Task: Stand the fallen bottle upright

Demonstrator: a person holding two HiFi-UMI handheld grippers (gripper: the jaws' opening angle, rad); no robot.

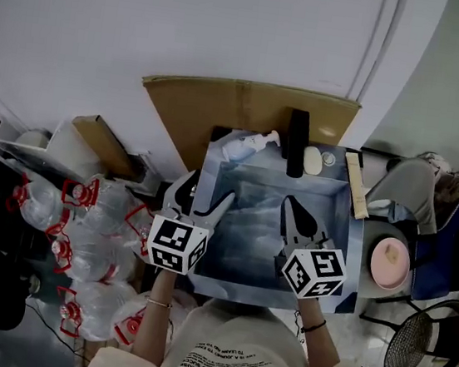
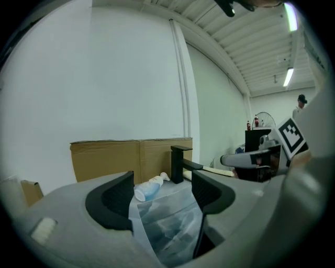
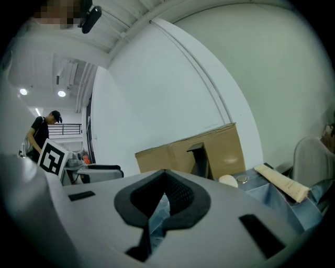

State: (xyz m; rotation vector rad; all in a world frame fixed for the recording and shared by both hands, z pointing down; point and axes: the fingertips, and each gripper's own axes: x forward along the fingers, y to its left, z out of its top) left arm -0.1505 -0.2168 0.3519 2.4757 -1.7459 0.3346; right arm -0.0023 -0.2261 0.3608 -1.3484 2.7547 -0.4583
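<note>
Not started yet: I'm holding my left gripper (image 1: pixel 207 197) spread, right gripper (image 1: pixel 289 205) pressed together, empty. The bottle (image 1: pixel 248 146) (spray type, I think) is lying far-left by the faucet (image 1: pixel 298 142); probably reaching there next.

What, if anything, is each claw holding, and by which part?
Nothing is held. The left claw is open and empty, the right claw is shut on nothing, and the bottle lies on its side, untouched.
</note>
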